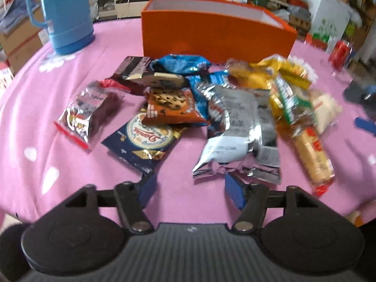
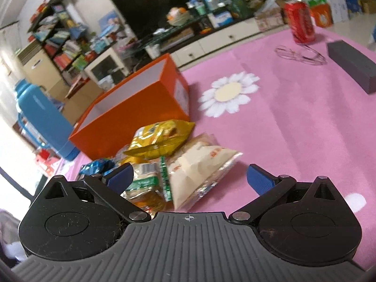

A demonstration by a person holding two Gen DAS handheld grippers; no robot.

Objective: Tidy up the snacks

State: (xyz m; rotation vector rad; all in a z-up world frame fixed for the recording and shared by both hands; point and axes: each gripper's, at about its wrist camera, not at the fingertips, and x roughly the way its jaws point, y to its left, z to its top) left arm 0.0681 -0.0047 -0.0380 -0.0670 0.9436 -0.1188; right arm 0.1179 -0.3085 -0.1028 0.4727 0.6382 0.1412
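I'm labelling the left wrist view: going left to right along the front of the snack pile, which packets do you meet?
Clear red-edged packet → navy cookie packet → silver foil packet → long cracker packet.

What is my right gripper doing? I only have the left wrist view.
Observer: The right gripper is open. A pale packet lies ahead between its fingers, ungripped.
Operator: What's near the red can?
Observer: In front of the red can, wire-framed glasses lie on the pink cloth.
Operator: Anything else over there?
Observer: A dark grey box lies to the right of the glasses.
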